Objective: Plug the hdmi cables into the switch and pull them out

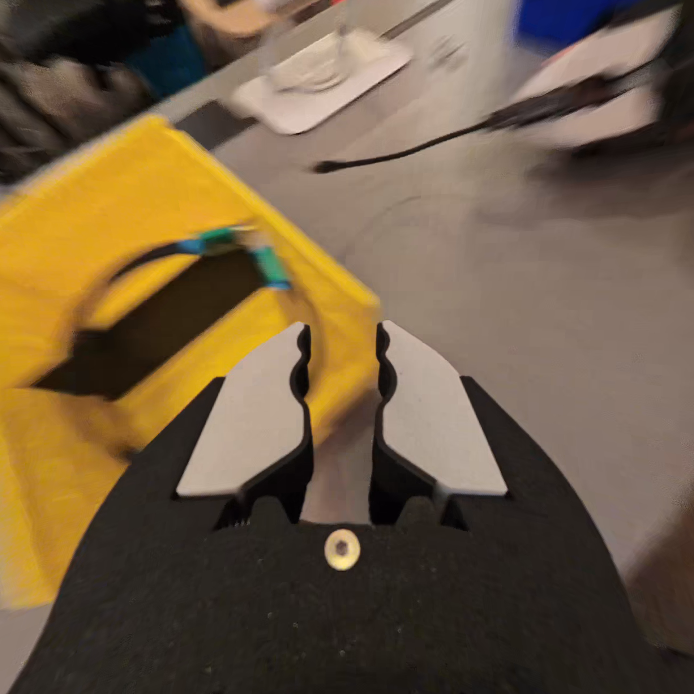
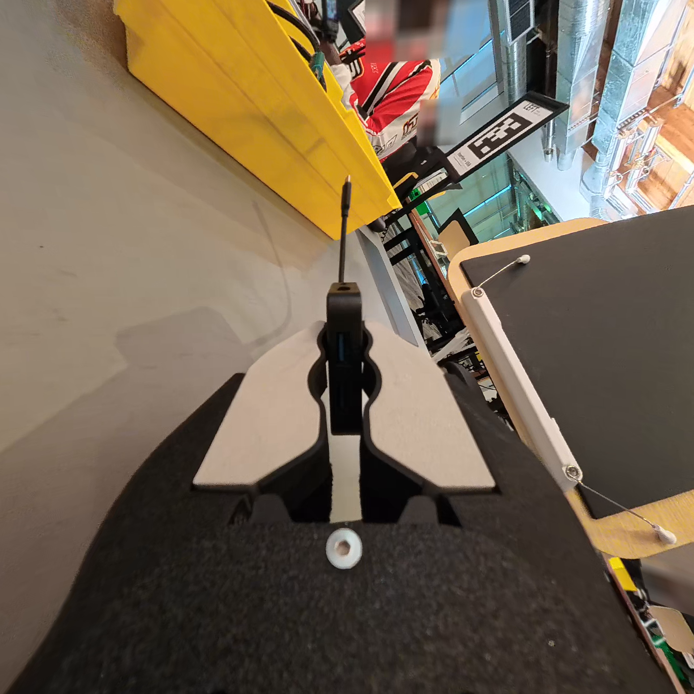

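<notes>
In the blurred left wrist view, cables with green and blue ends (image 1: 263, 259) are seen lying in a yellow bin (image 1: 112, 210) at the left. The left gripper (image 1: 343, 330) is held over the bin's corner, its fingers apart and nothing between them. To the right, the right gripper (image 2: 343, 338) is clamped on a small black switch (image 2: 343, 360) with a short lead, lifted off the grey table (image 2: 112, 263). No cable is plugged in; judged from this, all plugging and pulling is left.
</notes>
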The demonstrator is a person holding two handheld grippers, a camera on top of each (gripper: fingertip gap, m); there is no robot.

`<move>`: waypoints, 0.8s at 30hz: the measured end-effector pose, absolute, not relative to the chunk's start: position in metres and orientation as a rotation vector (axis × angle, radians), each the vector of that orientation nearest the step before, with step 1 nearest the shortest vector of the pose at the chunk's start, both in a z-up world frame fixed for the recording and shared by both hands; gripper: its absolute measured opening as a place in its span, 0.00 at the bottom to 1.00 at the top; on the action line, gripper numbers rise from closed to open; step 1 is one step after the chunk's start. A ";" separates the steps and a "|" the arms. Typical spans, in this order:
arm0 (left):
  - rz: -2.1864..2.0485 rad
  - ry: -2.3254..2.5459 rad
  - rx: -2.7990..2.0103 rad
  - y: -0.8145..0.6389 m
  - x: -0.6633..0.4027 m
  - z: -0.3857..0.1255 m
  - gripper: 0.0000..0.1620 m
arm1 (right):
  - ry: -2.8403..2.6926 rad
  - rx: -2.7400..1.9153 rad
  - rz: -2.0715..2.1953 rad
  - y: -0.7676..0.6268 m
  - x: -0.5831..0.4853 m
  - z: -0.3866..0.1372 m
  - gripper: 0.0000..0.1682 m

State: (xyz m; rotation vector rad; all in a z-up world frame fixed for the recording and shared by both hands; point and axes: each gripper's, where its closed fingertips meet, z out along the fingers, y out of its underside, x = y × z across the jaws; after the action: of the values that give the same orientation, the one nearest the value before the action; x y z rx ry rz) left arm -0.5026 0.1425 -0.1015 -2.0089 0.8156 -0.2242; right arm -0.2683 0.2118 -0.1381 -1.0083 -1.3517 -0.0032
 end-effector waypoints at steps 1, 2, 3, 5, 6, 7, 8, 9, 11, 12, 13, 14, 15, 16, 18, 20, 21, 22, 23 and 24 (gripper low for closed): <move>-0.060 0.854 -2.016 0.166 -0.526 -0.094 0.22 | -1.356 -1.013 0.001 0.211 -0.268 -0.139 0.08; 0.044 0.903 -2.018 0.186 -0.541 -0.087 0.25 | -1.358 -1.015 0.000 0.211 -0.268 -0.139 0.08; 0.117 0.951 -2.018 0.205 -0.552 -0.083 0.26 | -1.361 -1.016 -0.002 0.212 -0.268 -0.140 0.08; 0.246 1.051 -2.015 0.240 -0.568 -0.084 0.27 | -1.366 -1.020 -0.007 0.212 -0.268 -0.141 0.08; 0.311 1.097 -2.019 0.254 -0.574 -0.088 0.29 | -1.369 -1.021 -0.008 0.212 -0.268 -0.142 0.08; 0.360 1.154 -2.025 0.265 -0.577 -0.095 0.31 | -1.370 -1.022 -0.010 0.212 -0.268 -0.142 0.08; 0.388 1.225 -2.025 0.271 -0.576 -0.105 0.30 | -1.372 -1.023 -0.012 0.213 -0.268 -0.143 0.08; 0.419 1.310 -2.014 0.274 -0.574 -0.115 0.22 | -1.374 -1.025 -0.012 0.213 -0.268 -0.143 0.08; 0.593 1.443 -1.944 0.279 -0.578 -0.122 0.09 | -1.378 -1.027 -0.015 0.213 -0.268 -0.144 0.08; 0.679 1.457 -1.912 0.280 -0.583 -0.115 0.07 | -1.378 -1.027 -0.014 0.213 -0.268 -0.144 0.08; 0.693 1.440 -1.898 0.278 -0.584 -0.104 0.06 | -1.378 -1.027 -0.012 0.213 -0.268 -0.144 0.08; 0.661 1.400 -1.900 0.273 -0.584 -0.091 0.05 | -1.379 -1.027 -0.010 0.212 -0.268 -0.144 0.08; 0.634 1.354 -1.903 0.268 -0.586 -0.076 0.05 | -1.380 -1.027 -0.008 0.212 -0.268 -0.144 0.08; 0.647 1.310 -1.904 0.263 -0.594 -0.060 0.04 | -1.380 -1.027 -0.007 0.212 -0.268 -0.144 0.08; 0.724 1.212 -1.902 0.255 -0.616 -0.027 0.04 | -1.380 -1.025 -0.003 0.211 -0.269 -0.144 0.08; 0.746 1.089 -1.910 0.246 -0.635 0.008 0.04 | -1.379 -1.026 0.000 0.211 -0.269 -0.143 0.08; 0.769 1.012 -1.897 0.241 -0.644 0.028 0.04 | -1.375 -1.025 -0.001 0.211 -0.269 -0.143 0.08; 0.764 0.937 -1.883 0.236 -0.649 0.047 0.04 | -1.372 -1.026 0.002 0.211 -0.268 -0.142 0.08; 0.709 0.864 -1.859 0.230 -0.647 0.064 0.04 | -1.367 -1.029 0.004 0.212 -0.268 -0.142 0.08; 0.621 0.789 -1.836 0.223 -0.640 0.079 0.04 | -1.356 -1.033 0.004 0.213 -0.267 -0.140 0.08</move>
State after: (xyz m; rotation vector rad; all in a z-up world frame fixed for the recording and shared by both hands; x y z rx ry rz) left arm -0.6396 0.2227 0.0792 -1.8365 0.7894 0.6210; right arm -0.2669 0.2128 -0.1399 -1.0334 -1.3557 0.0041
